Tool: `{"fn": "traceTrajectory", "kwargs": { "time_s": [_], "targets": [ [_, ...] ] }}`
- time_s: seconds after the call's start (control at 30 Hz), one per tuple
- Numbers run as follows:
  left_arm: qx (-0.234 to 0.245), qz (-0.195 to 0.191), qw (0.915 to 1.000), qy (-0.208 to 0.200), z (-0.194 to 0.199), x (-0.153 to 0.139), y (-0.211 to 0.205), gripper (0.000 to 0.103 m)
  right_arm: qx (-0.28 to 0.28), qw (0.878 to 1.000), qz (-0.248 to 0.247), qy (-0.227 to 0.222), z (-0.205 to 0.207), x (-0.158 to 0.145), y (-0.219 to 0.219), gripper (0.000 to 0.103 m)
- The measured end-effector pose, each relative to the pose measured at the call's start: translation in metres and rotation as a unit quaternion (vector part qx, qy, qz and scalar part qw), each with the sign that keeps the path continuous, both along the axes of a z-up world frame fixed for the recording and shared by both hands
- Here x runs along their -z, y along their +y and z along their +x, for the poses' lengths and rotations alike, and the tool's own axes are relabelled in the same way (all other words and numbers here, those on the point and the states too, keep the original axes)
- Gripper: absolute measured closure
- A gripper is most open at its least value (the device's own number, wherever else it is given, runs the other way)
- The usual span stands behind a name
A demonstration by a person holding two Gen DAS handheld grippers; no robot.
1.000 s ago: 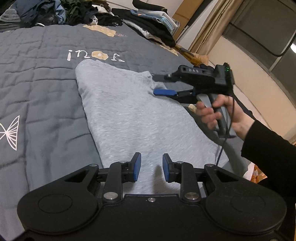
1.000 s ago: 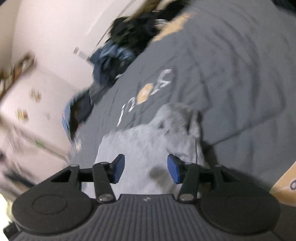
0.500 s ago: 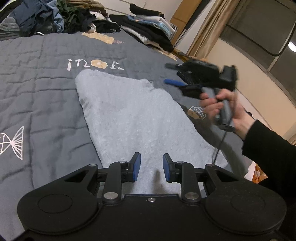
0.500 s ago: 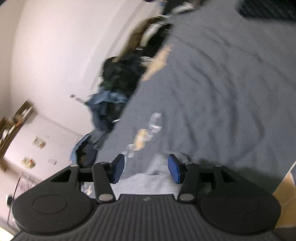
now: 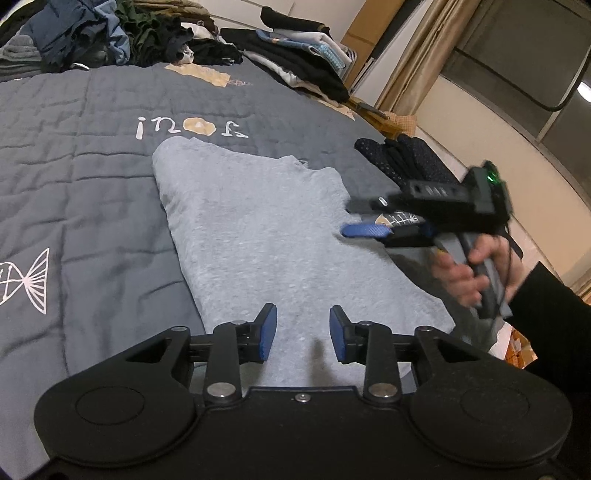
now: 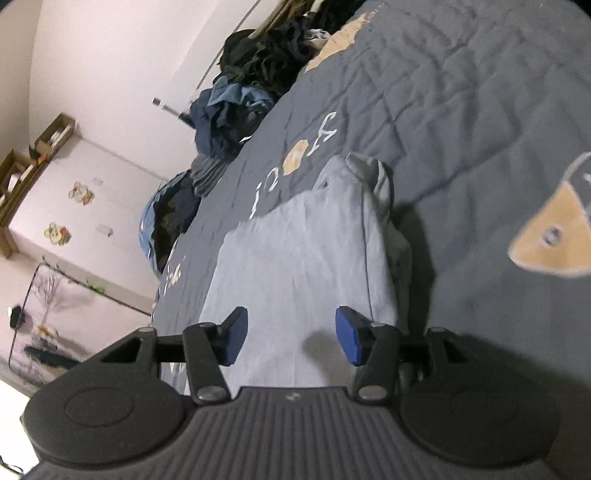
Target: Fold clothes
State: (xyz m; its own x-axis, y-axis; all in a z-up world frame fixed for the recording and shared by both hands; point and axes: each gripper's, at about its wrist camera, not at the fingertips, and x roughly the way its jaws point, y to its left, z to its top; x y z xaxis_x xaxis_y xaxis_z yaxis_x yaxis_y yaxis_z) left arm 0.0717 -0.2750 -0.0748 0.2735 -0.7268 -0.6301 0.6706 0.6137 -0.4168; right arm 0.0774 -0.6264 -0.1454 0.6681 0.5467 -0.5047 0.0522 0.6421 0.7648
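I am holding both tools, left (image 5: 299, 334) and right (image 6: 291, 334), released above the half-folded grey garment (image 5: 280, 236), its folding still unfinished.

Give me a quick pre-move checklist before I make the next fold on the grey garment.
1. Grey garment lying flat on the quilt: ok, apart from a bunched bit at its far corner.
2. Left tongs empty; they have just been opening: ok.
3. Right tongs empty, jaws apart, above the garment's right edge: ok.
4. Dark gloves clear of the garment: ok.
5. Clothes pile away from the fold area: ok.
6. Layers underneath lying smooth: cannot tell.
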Motion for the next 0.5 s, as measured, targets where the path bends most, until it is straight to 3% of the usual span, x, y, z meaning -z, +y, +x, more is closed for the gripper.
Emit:
{"fn": "traceTrajectory", "kwargs": {
  "time_s": [0.13,0.3,0.37,0.5],
  "targets": [
    [-0.005,-0.005,0.9999,0.008,-0.010,0.000,0.002,0.071,-0.003,0.999,-0.037,0.005,-0.022,-0.007,0.002,0.051],
    [0.018,0.043,0.9988,0.017,-0.035,0.019,-0.008,0.070,0.018,0.996,-0.080,0.016,-0.036,-0.016,0.003,0.050],
    [0.013,0.043,0.9987,0.023,-0.044,0.025,-0.007,0.070,0.045,0.995,-0.089,0.014,-0.042,-0.023,0.000,0.050],
    [0.018,0.042,0.9986,0.027,-0.060,0.027,0.001,0.069,0.063,0.995,-0.068,-0.042,-0.056,-0.048,0.007,0.050]
  ]
}}
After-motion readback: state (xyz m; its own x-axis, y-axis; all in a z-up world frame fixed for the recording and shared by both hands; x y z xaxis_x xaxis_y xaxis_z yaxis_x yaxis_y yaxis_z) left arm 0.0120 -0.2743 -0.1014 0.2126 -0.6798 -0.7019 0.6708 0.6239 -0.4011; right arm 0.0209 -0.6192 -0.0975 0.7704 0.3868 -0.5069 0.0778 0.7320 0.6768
